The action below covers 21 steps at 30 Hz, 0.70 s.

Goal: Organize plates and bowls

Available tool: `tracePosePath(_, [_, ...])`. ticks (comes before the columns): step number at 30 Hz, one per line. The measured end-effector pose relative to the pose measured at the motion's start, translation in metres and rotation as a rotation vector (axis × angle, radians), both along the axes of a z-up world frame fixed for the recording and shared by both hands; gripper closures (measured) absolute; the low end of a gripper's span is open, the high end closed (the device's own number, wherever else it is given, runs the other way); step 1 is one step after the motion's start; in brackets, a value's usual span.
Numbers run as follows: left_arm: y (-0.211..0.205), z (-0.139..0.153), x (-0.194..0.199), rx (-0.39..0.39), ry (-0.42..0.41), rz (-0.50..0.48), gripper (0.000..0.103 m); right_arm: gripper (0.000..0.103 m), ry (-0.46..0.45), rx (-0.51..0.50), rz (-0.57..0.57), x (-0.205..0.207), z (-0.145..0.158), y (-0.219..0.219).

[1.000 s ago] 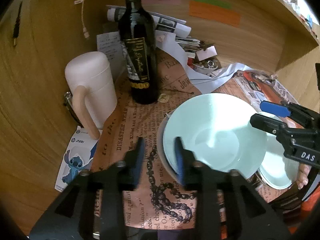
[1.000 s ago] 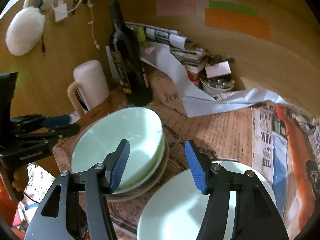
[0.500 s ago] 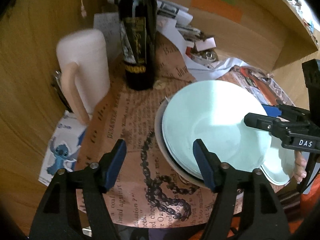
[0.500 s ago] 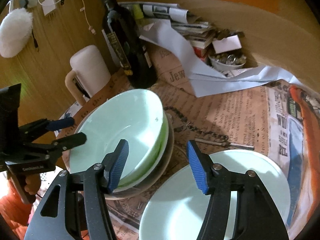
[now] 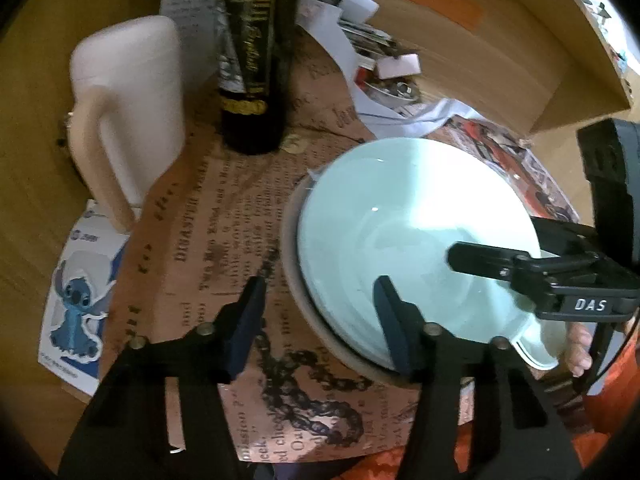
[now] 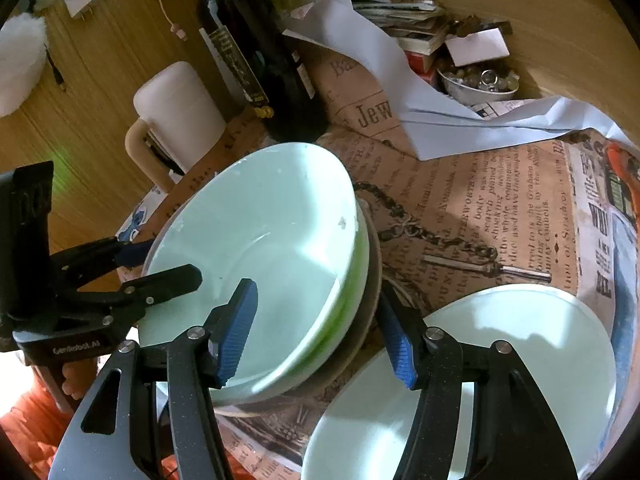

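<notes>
Bowls [image 6: 256, 240] stacked – both grippers straddle the rim, left [image 5: 320, 320] closing, right [image 6: 316, 332] apart, neither clamped; seat deep, squeeze evenly.

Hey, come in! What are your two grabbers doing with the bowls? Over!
Both grippers, left and right, open, each straddling the bowl stack's rim; left's jaws just closing. Plate beside. Wine bottle stands behind.

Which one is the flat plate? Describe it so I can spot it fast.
Find the dark wine bottle at the back of the newspaper-covered table. In front of it sits a stack of bowls. The plate lies beside that stack, nearer the camera: pale, shallow, alone, not stacked.
</notes>
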<state>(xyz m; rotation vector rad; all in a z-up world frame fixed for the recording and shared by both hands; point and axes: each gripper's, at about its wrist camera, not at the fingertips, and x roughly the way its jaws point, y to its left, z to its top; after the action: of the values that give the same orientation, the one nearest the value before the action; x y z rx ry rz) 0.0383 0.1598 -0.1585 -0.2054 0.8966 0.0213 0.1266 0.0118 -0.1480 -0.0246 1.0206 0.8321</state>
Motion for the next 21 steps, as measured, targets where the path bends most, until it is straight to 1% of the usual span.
tracePosePath(3, [-0.004,-0.001,0.002,-0.006,0.005,-0.022,0.059,0.047,0.001,0.000,0.001,0.000,-0.001,0.001])
tracePosePath(4, [-0.006,-0.001,0.003,-0.001,0.007,-0.027,0.059,0.047,0.003,0.000,0.002,0.000,-0.001,0.000])
tracePosePath(7, [-0.010,-0.001,0.003,0.032,0.005,-0.027,0.059,0.052,-0.003,-0.011,-0.009,-0.001,-0.003,0.000])
tracePosePath(9, [-0.012,-0.001,0.004,0.052,0.006,-0.022,0.059,0.059,-0.011,-0.020,-0.026,-0.001,-0.004,-0.002])
tracePosePath(12, [-0.017,-0.001,0.004,0.089,0.008,-0.010,0.060,0.064,-0.007,-0.016,-0.047,0.000,-0.004,-0.005])
tracePosePath(14, [-0.019,-0.001,0.004,0.102,0.007,-0.002,0.059,0.066,-0.009,-0.014,-0.060,0.001,-0.004,-0.006])
tracePosePath(21, [-0.019,0.000,0.004,0.101,0.012,0.021,0.060,0.069,-0.023,-0.002,-0.086,-0.002,-0.003,-0.007])
